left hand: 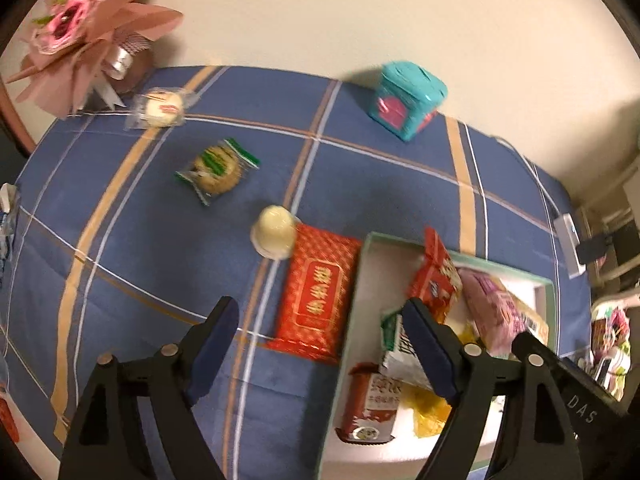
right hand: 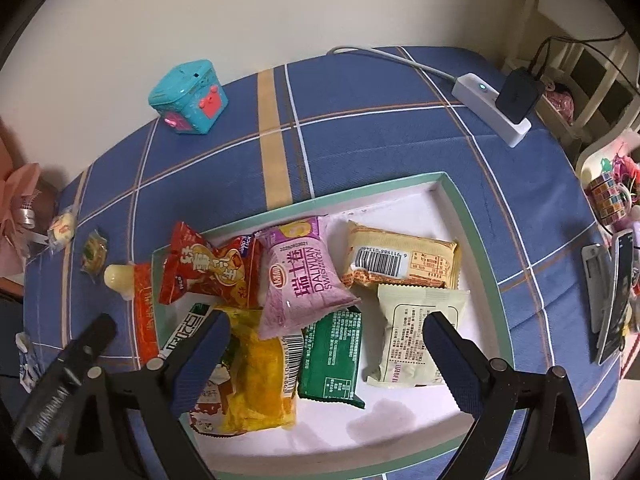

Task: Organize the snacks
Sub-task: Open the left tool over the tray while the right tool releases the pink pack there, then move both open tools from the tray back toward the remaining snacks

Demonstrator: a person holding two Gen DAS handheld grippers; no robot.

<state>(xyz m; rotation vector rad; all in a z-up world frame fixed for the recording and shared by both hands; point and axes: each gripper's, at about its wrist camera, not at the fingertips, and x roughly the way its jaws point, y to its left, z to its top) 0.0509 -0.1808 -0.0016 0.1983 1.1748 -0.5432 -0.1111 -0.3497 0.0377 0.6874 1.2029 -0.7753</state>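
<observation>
Blue plaid tablecloth (left hand: 140, 248), four loose snacks still out on it. Left to right in the left wrist view: white round cake (left hand: 162, 110) far left by the pink bouquet (left hand: 80, 20), green-wrapped cookie (left hand: 218, 168) nearer in, cream jelly cup (left hand: 276, 232) mid-table, red flat pack (left hand: 318, 292) lying just beside the left wall of the tray (right hand: 460, 196), touching the cup.

Tray count from the right wrist view, left to right: red-brown pack (right hand: 208, 400) near-left corner, white-green pack (right hand: 188, 328) partly under others, red bag (right hand: 208, 268), yellow pack (right hand: 256, 376), pink Daliyuan pack (right hand: 304, 276), green pack (right hand: 332, 360), orange-beige pack (right hand: 404, 260), cream pack (right hand: 416, 340). Eight in, four out; judging by that, roughly two thirds done. More may be hidden under the pile.

Left gripper (left hand: 320, 340) jaws spread wide, nothing between them, over the tray's left edge and the red flat pack; likely next pick. Right gripper (right hand: 326, 356) also wide, empty, over the tray's near half.

Not snacks: one teal toy box (right hand: 188, 98) far side, one power strip (right hand: 492, 104) far right.
</observation>
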